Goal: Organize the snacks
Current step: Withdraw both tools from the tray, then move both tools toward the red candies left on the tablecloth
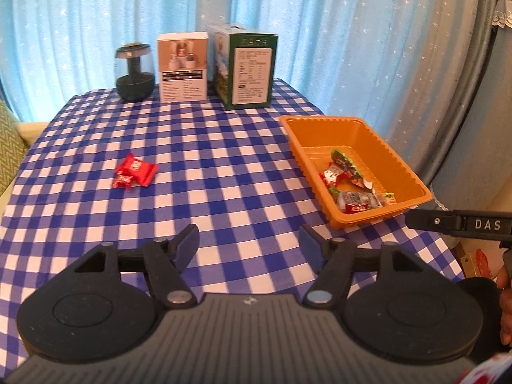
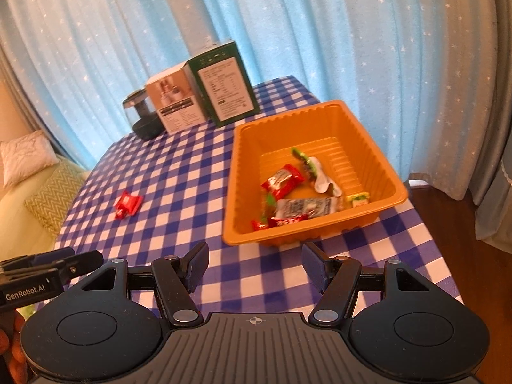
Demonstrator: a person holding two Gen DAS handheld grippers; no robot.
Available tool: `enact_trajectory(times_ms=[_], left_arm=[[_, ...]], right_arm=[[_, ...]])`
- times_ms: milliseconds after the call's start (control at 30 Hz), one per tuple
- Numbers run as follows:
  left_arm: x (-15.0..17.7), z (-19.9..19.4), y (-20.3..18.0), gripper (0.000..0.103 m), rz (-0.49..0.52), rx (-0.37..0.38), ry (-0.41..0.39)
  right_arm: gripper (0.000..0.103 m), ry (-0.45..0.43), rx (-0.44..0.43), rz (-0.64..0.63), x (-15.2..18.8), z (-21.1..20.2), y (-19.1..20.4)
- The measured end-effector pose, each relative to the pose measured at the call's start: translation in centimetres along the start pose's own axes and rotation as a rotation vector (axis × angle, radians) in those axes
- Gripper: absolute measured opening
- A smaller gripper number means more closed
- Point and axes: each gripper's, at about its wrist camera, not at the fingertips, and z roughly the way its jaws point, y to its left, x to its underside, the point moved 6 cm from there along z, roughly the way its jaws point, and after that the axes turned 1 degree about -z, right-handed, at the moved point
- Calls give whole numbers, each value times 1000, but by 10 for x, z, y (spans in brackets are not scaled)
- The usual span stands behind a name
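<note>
Both the left tool (image 1: 249,243) and right tool (image 2: 256,262) hover apart and empty because two red snacks (image 1: 136,176) lie outside the orange tray (image 1: 323,121) on the bench (image 1: 224,166).

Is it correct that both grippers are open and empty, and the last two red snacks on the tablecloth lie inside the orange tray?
Not quite. The two red snacks lie outside the orange tray, on the tablecloth to its left, as the left wrist view shows. Left gripper and right gripper are open and empty.
</note>
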Motion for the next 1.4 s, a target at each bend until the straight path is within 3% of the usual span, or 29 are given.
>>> enact_trajectory(times_ms=[333, 1400], left_arm=[[9, -17, 33, 69, -20, -72, -10], [16, -17, 84, 80, -100, -136, -10]], right_arm=[[64, 12, -27, -48, 4, 0, 24], [64, 59, -57, -149, 5, 29, 56]])
